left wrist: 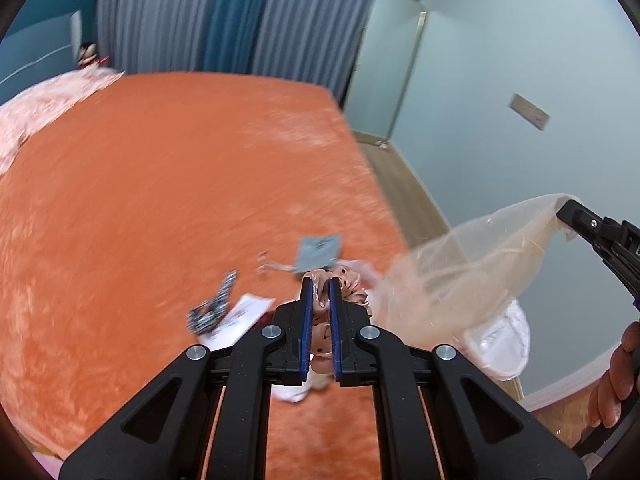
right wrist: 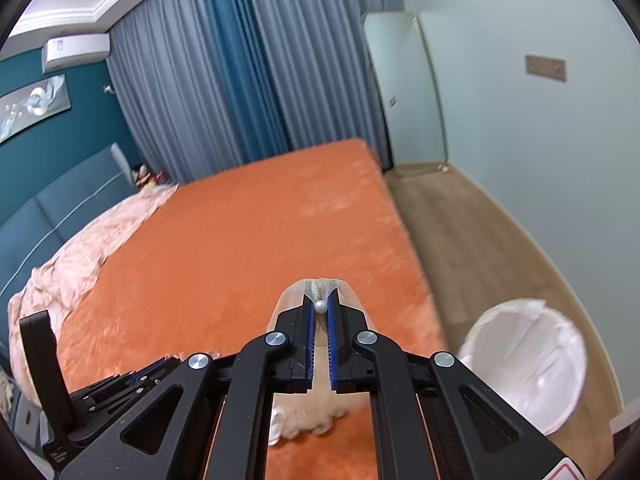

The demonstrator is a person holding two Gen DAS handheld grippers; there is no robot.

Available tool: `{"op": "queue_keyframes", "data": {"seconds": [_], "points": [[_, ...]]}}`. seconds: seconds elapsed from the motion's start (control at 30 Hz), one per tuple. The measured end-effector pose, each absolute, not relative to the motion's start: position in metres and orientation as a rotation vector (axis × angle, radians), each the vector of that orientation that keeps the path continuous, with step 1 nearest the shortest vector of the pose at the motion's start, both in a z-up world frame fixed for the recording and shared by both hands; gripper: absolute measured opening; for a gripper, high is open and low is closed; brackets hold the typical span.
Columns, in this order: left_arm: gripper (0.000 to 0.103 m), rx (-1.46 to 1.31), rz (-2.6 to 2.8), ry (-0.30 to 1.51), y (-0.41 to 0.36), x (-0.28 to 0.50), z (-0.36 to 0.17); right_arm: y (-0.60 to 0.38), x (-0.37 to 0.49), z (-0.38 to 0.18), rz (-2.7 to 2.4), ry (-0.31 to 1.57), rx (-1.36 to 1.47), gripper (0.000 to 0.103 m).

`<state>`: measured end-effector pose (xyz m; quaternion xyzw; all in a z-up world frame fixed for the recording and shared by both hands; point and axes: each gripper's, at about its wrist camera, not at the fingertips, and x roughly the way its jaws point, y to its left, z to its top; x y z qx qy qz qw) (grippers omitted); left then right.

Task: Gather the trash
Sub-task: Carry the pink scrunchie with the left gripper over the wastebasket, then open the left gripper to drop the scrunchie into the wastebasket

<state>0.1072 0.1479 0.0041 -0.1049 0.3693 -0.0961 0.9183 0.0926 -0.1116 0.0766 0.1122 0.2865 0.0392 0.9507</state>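
Both views motion-blurred, small items on the bed hard to read. Left gripper [left wrist: 320,280] is clamped on a pink dotted fabric piece [left wrist: 352,276], glossy and crumpled; its lower end bunches out of sight behind the blue ribbed pads. Right gripper [right wrist: 320,298] is clenched on a sheer beige mesh bag [right wrist: 316,286], with a small pearl-like bead [right wrist: 320,306] caught between the tips; the bag's body hangs below the jaws, mostly hidden by the gripper frame. Only the left wrist view shows the mesh bag [left wrist: 472,268] spread out in the air, thin and translucent, stretching from the right gripper [left wrist: 570,212] at the frame's right edge toward the pink fabric; whether the 2 pieces are joined cannot be told. A hand [left wrist: 618,380] is cut off at the right edge. Orange plush bedspread [left wrist: 160,200] carries a grey flat packet [left wrist: 318,250], a black-and-white patterned strip [left wrist: 218,300] and a white paper slip [left wrist: 244,316], print unreadable. The white-lined round bin [right wrist: 520,364] stands on the wood floor beside the bed, clear in the right wrist view, half hidden behind the mesh in the left. Pink crumpled duvet [right wrist: 80,252] sits near the blue padded headboard [right wrist: 60,200]; pleated blue-grey curtains [right wrist: 220,80] behind
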Motion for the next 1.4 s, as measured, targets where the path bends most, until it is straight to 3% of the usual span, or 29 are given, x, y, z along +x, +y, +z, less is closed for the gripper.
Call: {"op": "queue_keyframes", "data": {"seconds": [0.4, 1.03, 1.13, 1.2, 1.27, 1.37, 1.4], "points": [[0.008, -0.118, -0.413, 0.703, 0.012, 0.121, 0.047, -0.215, 0.075, 0.114, -0.079, 0.51, 0.246, 0.005], [0.01, -0.024, -0.576, 0.797, -0.134, 0.153, -0.002, -0.32, 0.093, 0.025, -0.235, 0.707, 0.341, 0.006], [0.018, -0.024, -0.59, 0.805, -0.145, 0.155, -0.006, -0.326, 0.091, 0.02, -0.234, 0.714, 0.356, 0.011], [0.041, -0.021, -0.587, 0.805, -0.15, 0.155, -0.007, -0.326, 0.089, 0.018, -0.238, 0.723, 0.35, 0.012], [0.053, -0.016, -0.567, 0.798, -0.152, 0.156, -0.007, -0.326, 0.088, 0.016, -0.245, 0.728, 0.343, 0.023], [0.054, -0.017, -0.559, 0.798, -0.152, 0.157, -0.005, -0.328, 0.083, 0.017, -0.255, 0.718, 0.348, 0.043], [0.054, -0.02, -0.557, 0.799, -0.152, 0.157, -0.005, -0.329, 0.082, 0.017, -0.255, 0.715, 0.349, 0.043]]}}
